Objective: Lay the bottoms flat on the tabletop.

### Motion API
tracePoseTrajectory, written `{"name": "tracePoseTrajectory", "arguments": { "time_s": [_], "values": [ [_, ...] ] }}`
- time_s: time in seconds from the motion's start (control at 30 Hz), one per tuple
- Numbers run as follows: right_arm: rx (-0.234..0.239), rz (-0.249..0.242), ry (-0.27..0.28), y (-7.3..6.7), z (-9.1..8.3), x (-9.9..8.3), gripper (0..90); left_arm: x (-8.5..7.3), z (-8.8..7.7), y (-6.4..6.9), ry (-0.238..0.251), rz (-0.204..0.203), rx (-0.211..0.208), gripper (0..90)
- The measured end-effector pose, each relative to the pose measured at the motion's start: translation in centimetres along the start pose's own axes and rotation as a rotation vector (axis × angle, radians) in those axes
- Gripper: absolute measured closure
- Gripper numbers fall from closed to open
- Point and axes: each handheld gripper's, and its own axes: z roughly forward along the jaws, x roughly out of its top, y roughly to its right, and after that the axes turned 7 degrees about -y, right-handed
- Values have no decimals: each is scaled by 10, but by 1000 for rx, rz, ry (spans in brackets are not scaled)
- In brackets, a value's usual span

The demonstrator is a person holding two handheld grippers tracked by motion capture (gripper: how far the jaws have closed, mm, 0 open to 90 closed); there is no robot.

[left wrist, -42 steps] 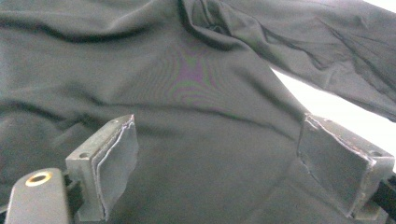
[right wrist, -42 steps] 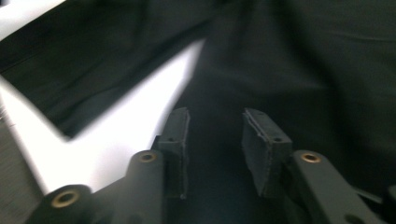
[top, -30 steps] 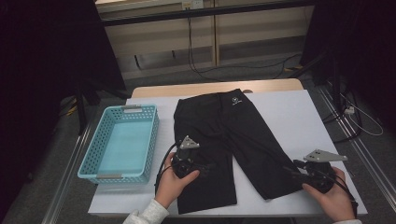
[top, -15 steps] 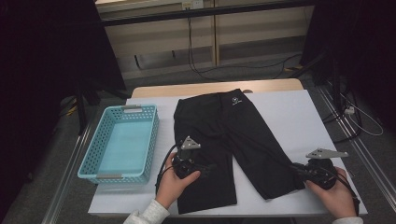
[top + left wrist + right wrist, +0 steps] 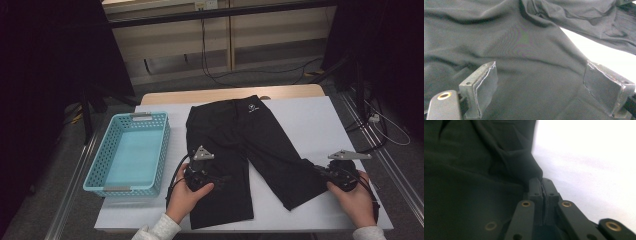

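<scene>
From the high view I see the black shorts (image 5: 235, 145) spread flat on the white table (image 5: 320, 120), with my left gripper (image 5: 212, 181) on one leg and my right gripper (image 5: 321, 172) at the other leg's outer edge. A blue basket (image 5: 131, 152) sits beside them.

In the left gripper view, my jaws stand wide apart, fabric (image 5: 529, 50) lying between and beneath them, unpinched.

In the right gripper view, my jaws have just been closing and now pinch a fold of the shorts' edge (image 5: 534, 173) at their tips.

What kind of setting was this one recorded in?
Probably a lab or recording workspace, not a home: a white table holding just black shorts and a blue basket, dark surroundings, and loose cables on the floor behind.
</scene>
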Motion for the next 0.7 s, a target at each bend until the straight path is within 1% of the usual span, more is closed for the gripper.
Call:
{"name": "tracePoseTrajectory", "arguments": {
  "time_s": [0.03, 0.1, 0.13, 0.17, 0.23, 0.3, 0.37, 0.4, 0.43, 0.47, 0.53, 0.57, 0.6, 0.63, 0.7],
  "values": [
    [-9, 8, -1, 0, 0, 0, 807, 0, 0, 1, 8, -3, -2, 126],
    [-27, 7, 8, 0, 0, -2, 719, 1, -1, 1, 6, 4, -1, 127],
    [-32, 10, 11, -1, -1, -2, 694, 1, -1, 2, 8, -1, -2, 127],
    [-29, 9, 7, -1, -3, -3, 671, 1, -1, 2, 6, 1, -3, 127],
    [-34, 15, 15, -1, -7, -5, 586, 1, -1, 2, 5, 2, -2, 127],
    [-37, 18, 25, 0, -13, -9, 565, 1, -1, 2, 2, 3, -3, 126],
    [-25, 19, 19, 2, -18, -13, 566, 0, -1, 1, 4, 2, -3, 127],
    [-20, 17, 16, 3, -18, -15, 569, 1, -1, 2, 1, 2, -6, 127],
    [-19, 11, -5, 3, -18, -17, 572, 0, -1, 2, 4, -2, -5, 127],
    [-23, 6, -10, 3, -17, -19, 584, 1, -1, 2, 2, 4, -5, 127],
    [-26, 2, -7, 4, -17, -19, 623, 1, -1, 3, 7, 4, -6, 126],
    [-32, -4, -11, 4, -18, -19, 670, 2, -1, 3, 7, 6, -6, 127],
    [-29, -11, -15, 4, -18, -19, 739, 2, -1, 3, 7, 6, -9, 127],
    [-6, -13, -18, 4, -19, -20, 796, 2, -1, 3, 6, 4, -11, 126],
    [22, 0, -19, 5, -19, -21, 876, 1, -1, 3, 2, 5, -13, 127]
  ]
}}
